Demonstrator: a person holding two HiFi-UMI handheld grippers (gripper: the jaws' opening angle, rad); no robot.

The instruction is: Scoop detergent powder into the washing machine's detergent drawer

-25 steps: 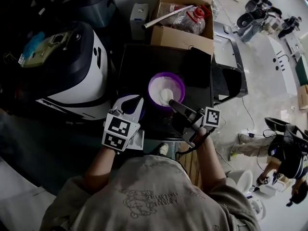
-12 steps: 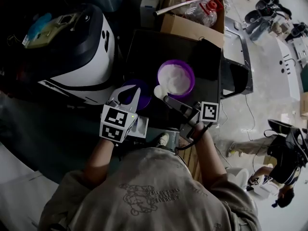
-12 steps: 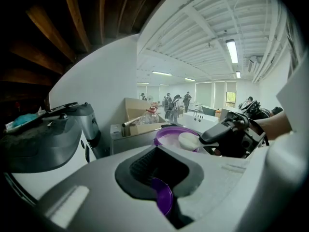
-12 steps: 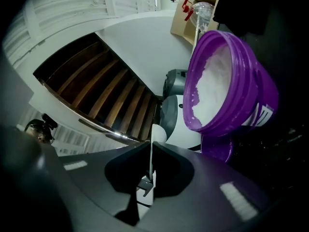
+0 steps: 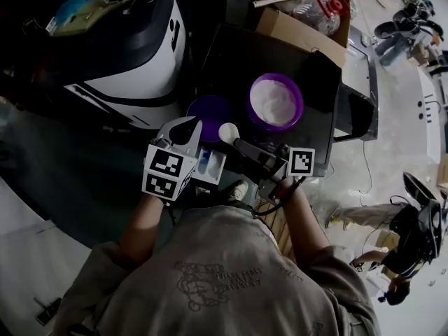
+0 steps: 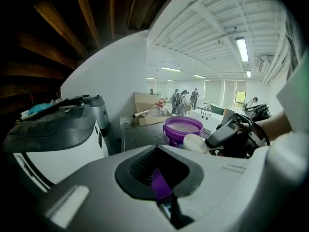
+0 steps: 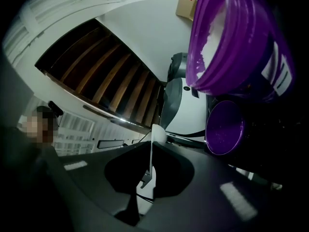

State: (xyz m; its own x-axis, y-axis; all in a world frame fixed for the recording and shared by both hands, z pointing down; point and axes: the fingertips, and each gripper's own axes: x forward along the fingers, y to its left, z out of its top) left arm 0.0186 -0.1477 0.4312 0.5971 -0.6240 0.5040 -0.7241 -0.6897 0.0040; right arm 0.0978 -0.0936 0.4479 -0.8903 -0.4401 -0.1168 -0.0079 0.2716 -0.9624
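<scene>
Right hand-held gripper [image 5: 243,147] clamps the scoop [image 5: 228,131], bowl ahead between tub [image 5: 251,107] and drawer [image 5: 210,165]; left hand-held gripper [image 5: 187,129] pinches lid [image 5: 210,109].

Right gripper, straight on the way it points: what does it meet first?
Past the scoop it holds, the right gripper most likely meets the washing machine; the purple lid sits just beside that line. Depth unclear.

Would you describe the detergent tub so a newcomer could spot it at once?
Right of the white machine, at a black tabletop are two purple rounds. The tub is the one holding white powder; the lid beside it is empty.
</scene>
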